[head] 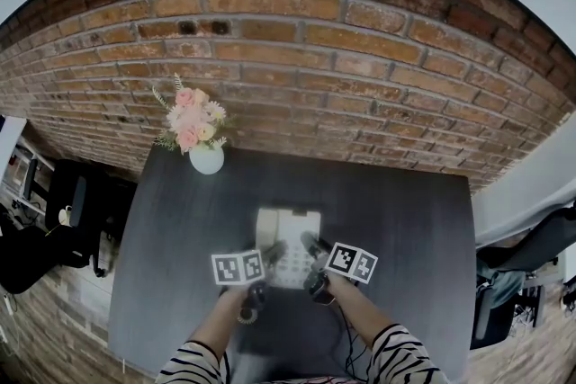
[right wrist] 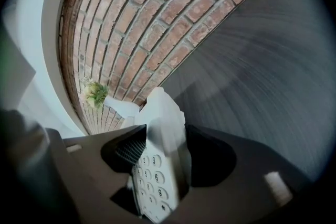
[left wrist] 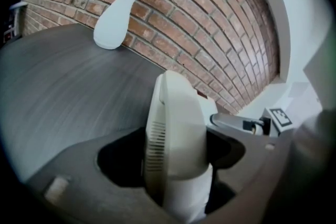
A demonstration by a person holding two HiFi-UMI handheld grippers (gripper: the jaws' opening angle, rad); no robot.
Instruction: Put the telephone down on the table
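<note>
A white corded telephone (head: 288,234) lies on the dark table (head: 405,220) just ahead of me. My left gripper (head: 274,251) clasps its left side, where the handset (left wrist: 176,134) fills the gap between the jaws, which press on it. My right gripper (head: 314,245) holds the right side, the keypad (right wrist: 152,181) between its jaws, and both jaws meet the body. The right gripper's finger and marker cube (left wrist: 280,117) show past the phone in the left gripper view. I cannot tell whether the phone's underside rests fully on the table.
A white vase of pink flowers (head: 204,156) stands at the table's far left edge against the brick wall (head: 360,58). The phone's cord (head: 347,344) trails toward me on the right. Dark chairs stand off the table's left (head: 76,202) and right (head: 531,252).
</note>
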